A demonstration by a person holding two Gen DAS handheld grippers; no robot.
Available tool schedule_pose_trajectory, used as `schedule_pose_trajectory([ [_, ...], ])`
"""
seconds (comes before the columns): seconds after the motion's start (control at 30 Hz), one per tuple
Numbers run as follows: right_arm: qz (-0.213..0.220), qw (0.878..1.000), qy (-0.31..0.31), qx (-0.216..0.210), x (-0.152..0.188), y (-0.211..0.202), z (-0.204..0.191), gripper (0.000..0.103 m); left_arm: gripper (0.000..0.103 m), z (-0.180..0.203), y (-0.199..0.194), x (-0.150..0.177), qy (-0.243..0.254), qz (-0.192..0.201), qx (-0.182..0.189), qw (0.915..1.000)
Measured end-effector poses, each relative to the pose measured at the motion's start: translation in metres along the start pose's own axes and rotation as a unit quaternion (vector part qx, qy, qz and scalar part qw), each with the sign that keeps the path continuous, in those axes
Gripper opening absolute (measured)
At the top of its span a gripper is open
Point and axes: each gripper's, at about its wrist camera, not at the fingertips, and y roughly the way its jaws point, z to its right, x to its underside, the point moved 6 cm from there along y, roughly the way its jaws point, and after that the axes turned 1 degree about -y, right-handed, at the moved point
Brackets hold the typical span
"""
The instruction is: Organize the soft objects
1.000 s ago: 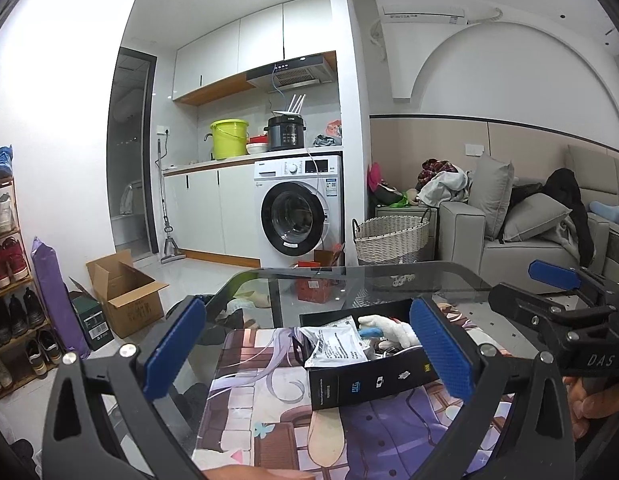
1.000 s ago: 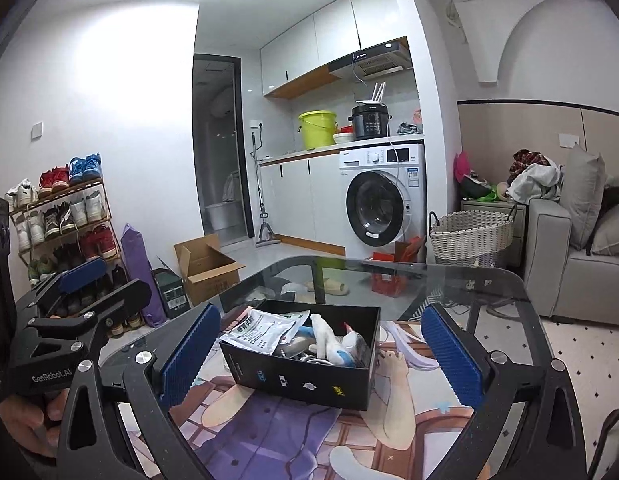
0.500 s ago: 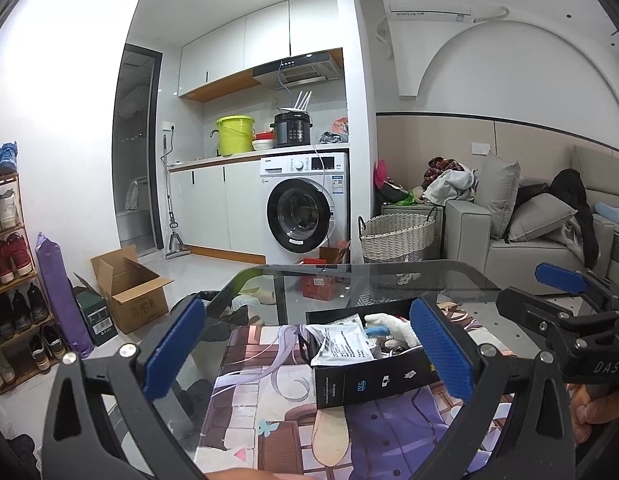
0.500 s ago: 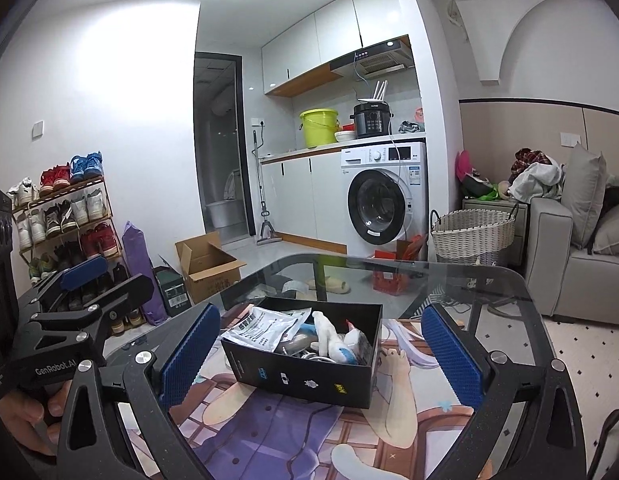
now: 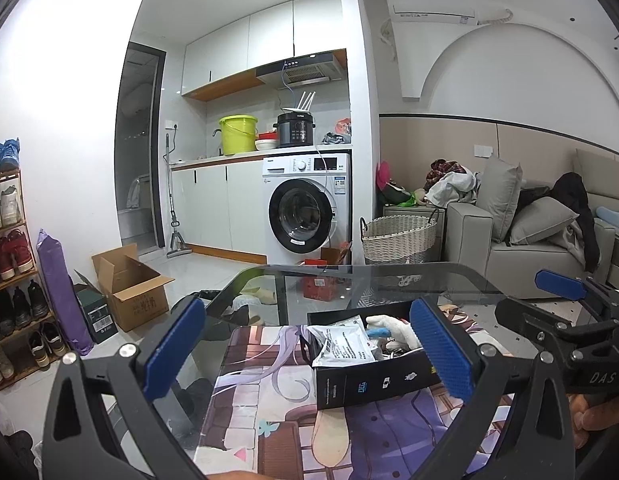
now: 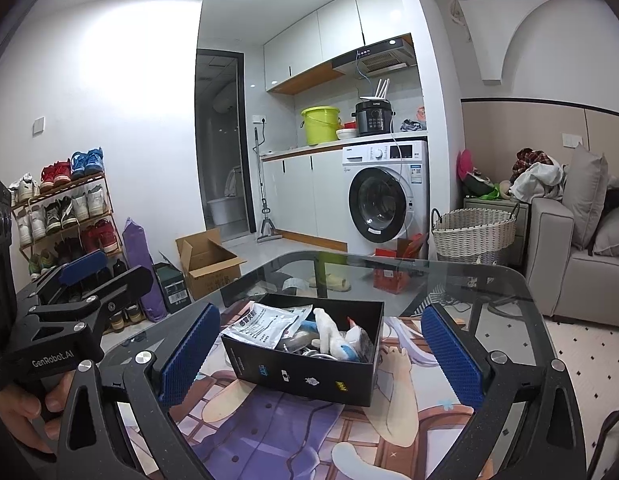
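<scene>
Black box (image 6: 305,364) w/ soft items sits on printed mat (image 6: 269,420) on glass desk (image 6: 489,284); inside, 1 white pouch (image 6: 265,326) & 1 white plush (image 6: 327,330) are clear, rest is a jumble too small to tell, and in left view the left tool's pad hides the box's right end. 2 tools: left tool (image 5: 309,354) & right tool (image 6: 321,356) both spread wide, nothing between pads, short of box. Vs 1 s ago, box sits slightly further right in left view; right view about unchanged.

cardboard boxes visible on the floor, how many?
1: an open brown cardboard box on the floor left of the glass table, beside a small dark carton. More could be hidden behind the table.
</scene>
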Motion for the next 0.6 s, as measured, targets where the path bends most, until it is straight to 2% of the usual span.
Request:
schedule_pose_trajectory([
  [0.6, -0.006, 1.000, -0.002, -0.003, 0.0060, 0.0049, -0.0004, 0.102, 0.103, 0.0028, -0.0007, -0.0012, 0.003, 0.003, -0.004, 1.0000],
])
